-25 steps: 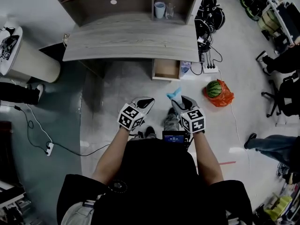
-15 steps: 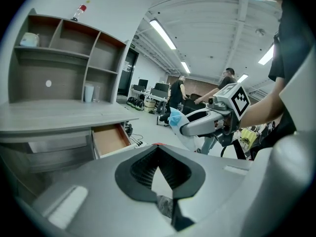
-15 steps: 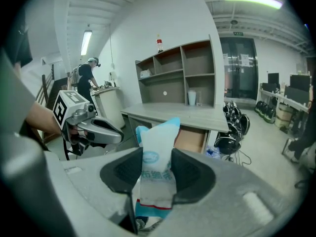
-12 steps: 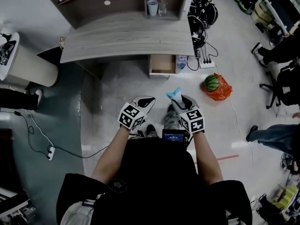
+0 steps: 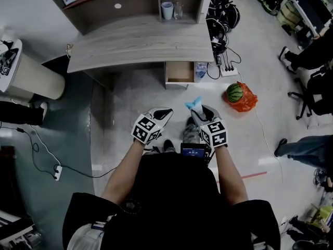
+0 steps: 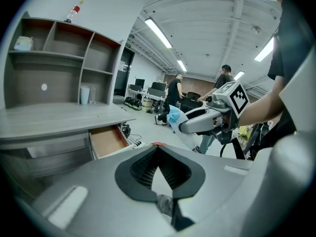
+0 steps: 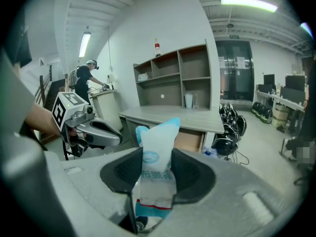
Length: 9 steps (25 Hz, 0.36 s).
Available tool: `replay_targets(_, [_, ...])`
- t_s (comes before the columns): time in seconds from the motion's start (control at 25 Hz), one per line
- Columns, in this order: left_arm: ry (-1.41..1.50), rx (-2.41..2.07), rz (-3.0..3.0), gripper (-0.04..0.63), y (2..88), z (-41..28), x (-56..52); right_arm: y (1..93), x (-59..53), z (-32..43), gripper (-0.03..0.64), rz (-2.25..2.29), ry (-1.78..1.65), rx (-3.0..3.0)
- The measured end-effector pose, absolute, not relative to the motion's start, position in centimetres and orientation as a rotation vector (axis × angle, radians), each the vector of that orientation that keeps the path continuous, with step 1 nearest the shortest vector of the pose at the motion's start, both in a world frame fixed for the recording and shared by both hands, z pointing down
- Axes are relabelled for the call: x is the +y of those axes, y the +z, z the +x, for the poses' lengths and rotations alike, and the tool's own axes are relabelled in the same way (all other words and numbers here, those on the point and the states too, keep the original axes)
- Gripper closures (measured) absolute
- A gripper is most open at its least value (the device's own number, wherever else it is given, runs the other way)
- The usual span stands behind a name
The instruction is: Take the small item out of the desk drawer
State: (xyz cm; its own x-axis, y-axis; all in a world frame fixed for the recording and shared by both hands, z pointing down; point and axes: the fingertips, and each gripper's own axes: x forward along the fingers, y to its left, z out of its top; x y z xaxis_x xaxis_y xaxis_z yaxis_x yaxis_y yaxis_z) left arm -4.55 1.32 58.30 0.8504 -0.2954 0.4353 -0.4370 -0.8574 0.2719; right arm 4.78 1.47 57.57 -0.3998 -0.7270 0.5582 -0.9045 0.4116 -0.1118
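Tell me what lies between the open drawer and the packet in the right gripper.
Nothing: the head view shows only bare floor between the open drawer and the blue-and-white packet clamped in the right gripper.

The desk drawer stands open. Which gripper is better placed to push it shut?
Left. The left gripper is empty, jaws together, while the right gripper is clamped on the small packet. Both are about equally far from the drawer.

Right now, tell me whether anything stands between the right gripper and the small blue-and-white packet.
Nothing does. The right gripper is shut on the packet, which stands between its jaws. The packet is out of the open drawer, which is under the desk some way ahead.
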Motion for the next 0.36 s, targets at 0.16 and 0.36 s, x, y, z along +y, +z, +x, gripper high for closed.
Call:
replay_targets(0.16, [0.545,-0.544,2.665,0.594,58.19,-4.49,1.22,57.51,1.43,4.81,0.443,1.391,0.560,-2.246])
replay_targets(0.36, [0.556,-0.540,2.662,0.594,58.54,-4.17,0.92,57.72,0.87,5.17,0.443,1.391,0.558,-2.248])
